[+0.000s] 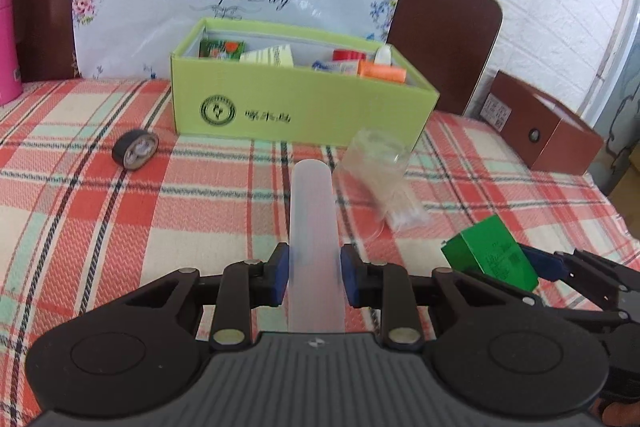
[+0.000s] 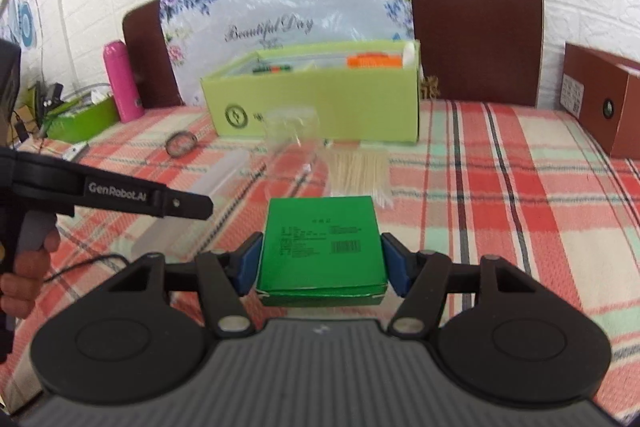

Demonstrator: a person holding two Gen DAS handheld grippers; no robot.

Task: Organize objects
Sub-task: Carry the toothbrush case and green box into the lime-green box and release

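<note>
Your left hand-held gripper (image 1: 314, 277) is clamped on the frosted tube (image 1: 314, 227); your right hand-held gripper (image 2: 322, 267) is clamped on the dark green box (image 2: 320, 247). Between you and the light green box (image 1: 296, 99) on the desk (image 1: 80, 207) lies a clear bag of sticks (image 1: 380, 179); a tape roll (image 1: 135, 150) sits left.

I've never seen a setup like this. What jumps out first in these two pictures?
Each hand-held gripper grips something over the red plaid tablecloth: the left gripper clamps a frosted white tube, and the right gripper holds a green carton. Behind them stands an open light-green box already filled with small packages, with a clear plastic packet lying just in front of it.
</note>
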